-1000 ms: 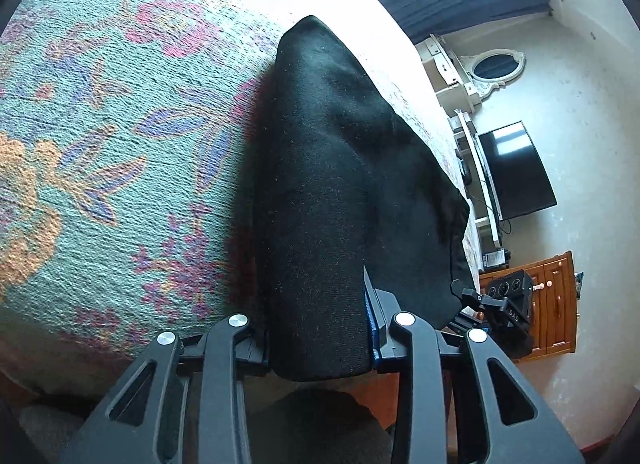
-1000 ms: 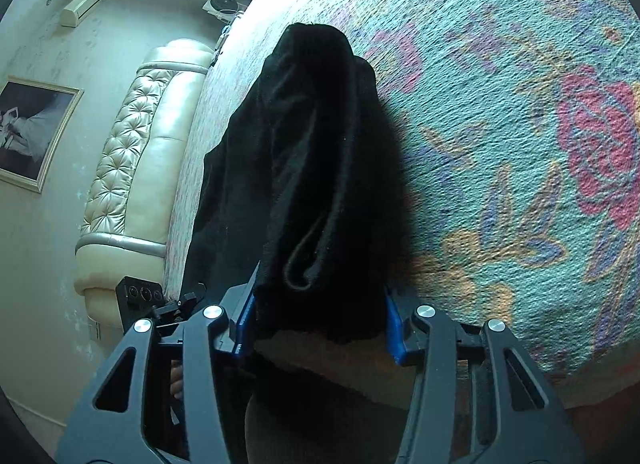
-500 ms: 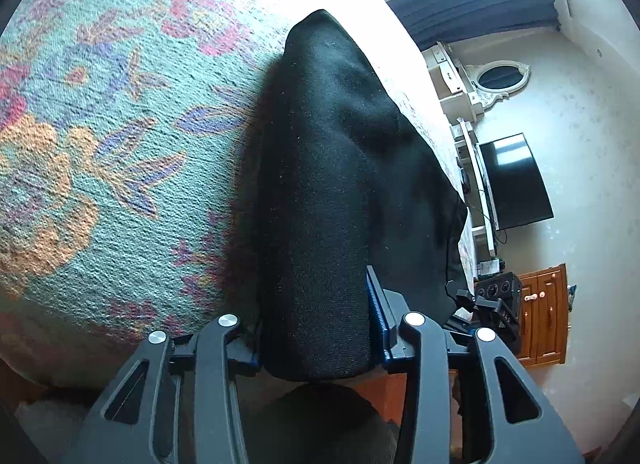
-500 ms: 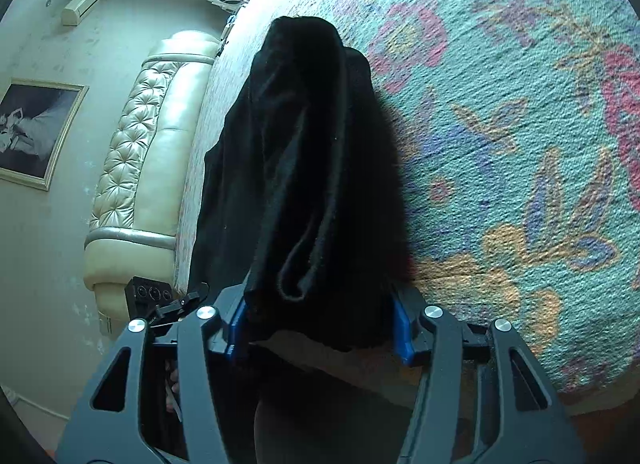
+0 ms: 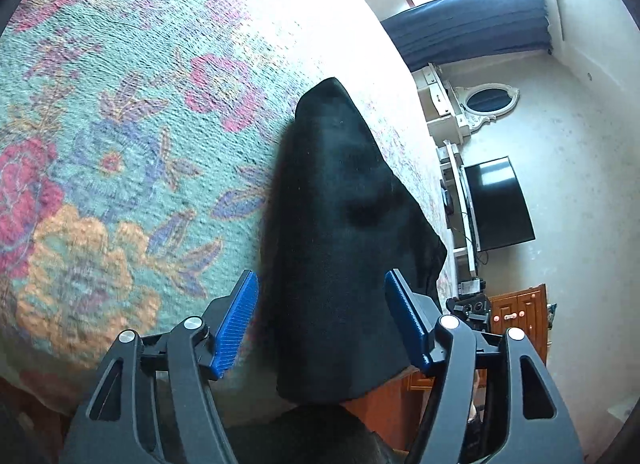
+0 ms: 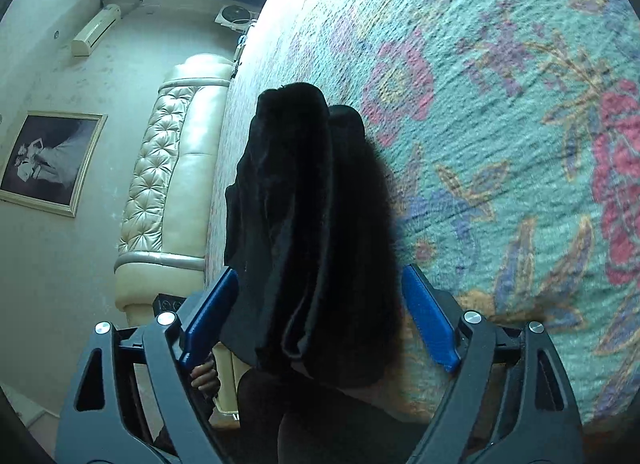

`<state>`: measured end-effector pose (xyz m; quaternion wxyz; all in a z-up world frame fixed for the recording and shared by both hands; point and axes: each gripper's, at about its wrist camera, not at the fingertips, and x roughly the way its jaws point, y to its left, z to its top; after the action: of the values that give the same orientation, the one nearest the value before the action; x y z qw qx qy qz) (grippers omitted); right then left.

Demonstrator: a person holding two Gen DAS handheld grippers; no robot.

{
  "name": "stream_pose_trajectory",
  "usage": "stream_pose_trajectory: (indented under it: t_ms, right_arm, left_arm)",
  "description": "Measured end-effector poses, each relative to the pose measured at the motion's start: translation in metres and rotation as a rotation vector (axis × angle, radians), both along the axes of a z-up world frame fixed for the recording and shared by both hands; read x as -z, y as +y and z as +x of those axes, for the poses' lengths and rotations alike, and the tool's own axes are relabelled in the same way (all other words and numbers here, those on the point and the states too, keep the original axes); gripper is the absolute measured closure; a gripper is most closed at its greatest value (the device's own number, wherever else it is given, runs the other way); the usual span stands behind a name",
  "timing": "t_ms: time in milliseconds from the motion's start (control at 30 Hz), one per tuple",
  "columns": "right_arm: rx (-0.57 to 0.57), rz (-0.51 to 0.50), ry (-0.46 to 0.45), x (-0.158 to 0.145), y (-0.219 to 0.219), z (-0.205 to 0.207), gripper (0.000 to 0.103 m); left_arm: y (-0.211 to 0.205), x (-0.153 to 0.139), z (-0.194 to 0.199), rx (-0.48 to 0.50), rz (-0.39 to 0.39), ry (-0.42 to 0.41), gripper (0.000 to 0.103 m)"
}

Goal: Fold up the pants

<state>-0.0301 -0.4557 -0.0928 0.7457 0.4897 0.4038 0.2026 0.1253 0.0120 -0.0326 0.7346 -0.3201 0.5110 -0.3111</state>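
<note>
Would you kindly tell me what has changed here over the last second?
Both grippers let go: the left gripper and right gripper are opening, pads now clear of the black pants. The folded pants stay lying on the floral bedspread.

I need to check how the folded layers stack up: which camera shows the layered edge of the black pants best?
The right wrist view: the pants show distinct stacked folds and a rolled edge near the camera. The left wrist view shows the pants only as one smooth black face, no layers visible.
</note>
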Motion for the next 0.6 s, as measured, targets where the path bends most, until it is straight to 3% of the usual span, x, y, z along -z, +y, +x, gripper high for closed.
stream_pose_trajectory:
  t_ms: [133, 200, 267, 333, 367, 400, 433, 467, 600]
  right_arm:
    - [-0.041, -0.014, -0.016, -0.001, 0.012, 0.021, 0.018]
    - [-0.067, -0.046, -0.023, -0.002, 0.022, 0.028, 0.018]
    - [-0.085, -0.081, -0.03, -0.005, 0.031, 0.03, 0.018]
    - [-0.093, -0.103, -0.037, -0.007, 0.034, 0.03, 0.019]
    - [-0.091, -0.111, -0.037, -0.007, 0.034, 0.03, 0.026]
    - [-0.088, -0.125, -0.029, -0.006, 0.035, 0.03, 0.033]
    - [-0.085, -0.133, -0.015, -0.004, 0.035, 0.031, 0.05]
    - [-0.082, -0.108, -0.013, 0.0, 0.034, 0.031, 0.055]
    - [-0.064, -0.099, -0.017, -0.003, 0.04, 0.033, 0.058]
  left_arm:
    - [-0.011, 0.008, 0.025, 0.032, -0.046, -0.006, 0.038]
    - [-0.022, 0.014, 0.031, 0.067, -0.057, 0.014, 0.03]
    - [-0.034, 0.022, 0.033, 0.096, -0.053, 0.024, 0.03]
    - [-0.046, 0.024, 0.03, 0.131, 0.008, -0.012, 0.041]
    - [-0.053, 0.025, 0.028, 0.146, 0.068, -0.028, 0.057]
    - [-0.054, 0.025, 0.027, 0.147, 0.079, -0.036, 0.061]
    - [-0.053, 0.025, 0.027, 0.141, 0.063, -0.032, 0.065]
    - [-0.052, 0.025, 0.027, 0.135, 0.059, -0.025, 0.069]
    - [-0.059, 0.01, 0.018, 0.128, 0.138, -0.092, 0.074]
